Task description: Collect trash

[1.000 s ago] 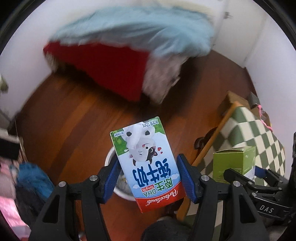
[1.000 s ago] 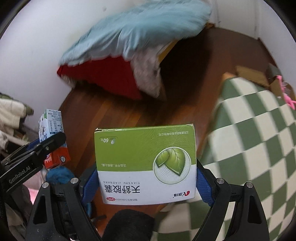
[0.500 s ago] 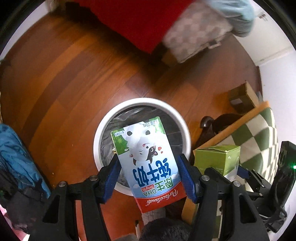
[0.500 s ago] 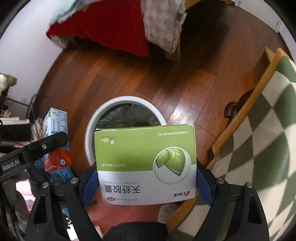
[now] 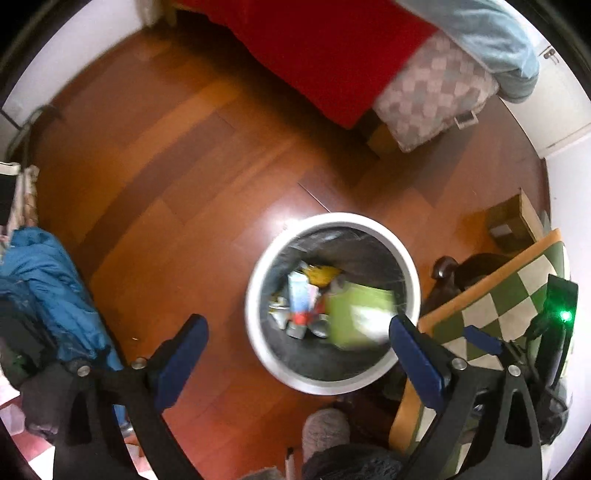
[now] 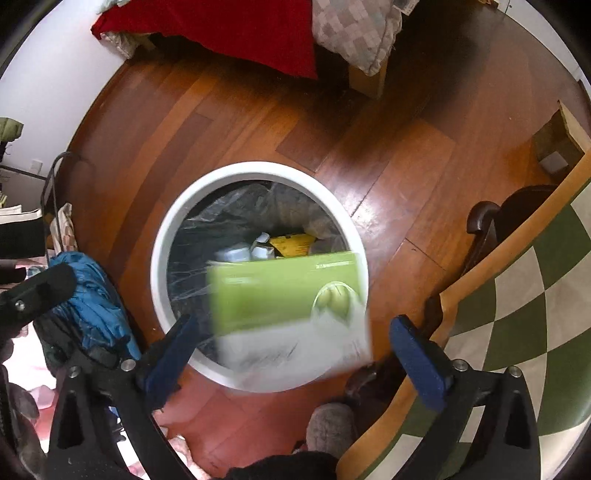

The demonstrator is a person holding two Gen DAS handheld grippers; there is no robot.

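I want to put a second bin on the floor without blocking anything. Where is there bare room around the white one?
The wood floor lies bare between the white bin and the red bedding, and left toward the wall. It is crowded by the blue jacket on the left and by the checked table and dark chair on the right.

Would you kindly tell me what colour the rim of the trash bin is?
White; the trash bin rim shows best in the right wrist view.

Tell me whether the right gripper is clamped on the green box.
No: the right gripper stands open, and the blurred green box hangs free over the white bin.
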